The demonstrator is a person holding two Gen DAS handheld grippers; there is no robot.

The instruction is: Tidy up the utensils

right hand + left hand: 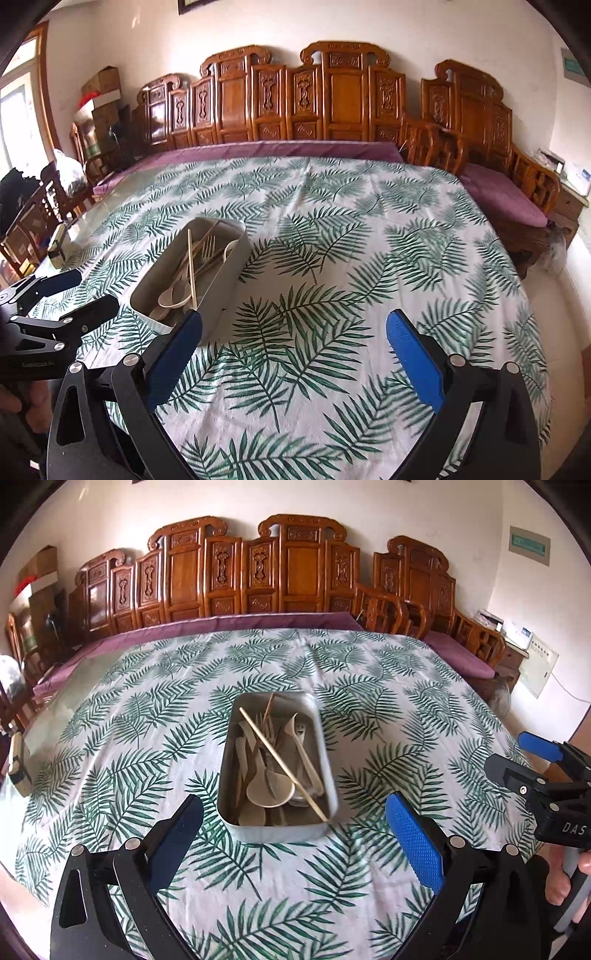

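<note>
At the bottom of the left wrist view, the left gripper (295, 834) is seen with its blue-padded fingers (415, 843) spread wide, and nothing is held between them. Just above them, at the centre of the frame, a grey rectangular tray (325, 768) is set on the leaf-print tablecloth (122, 738). Pale spoons (267, 788), forks and a long chopstick (282, 764) laid diagonally are piled loosely inside it. At the right edge of that view, the right gripper (532, 760) is shown held by a hand (565, 882), away from the tray. In the right wrist view, the right gripper (293, 349) is likewise spread fully apart over bare cloth, gripping nothing; the tray (225, 288) is placed left of centre, partly behind the left finger. Carved wooden benches (295, 572) with purple cushions (229, 626) are lined along the wall at the top.
</note>
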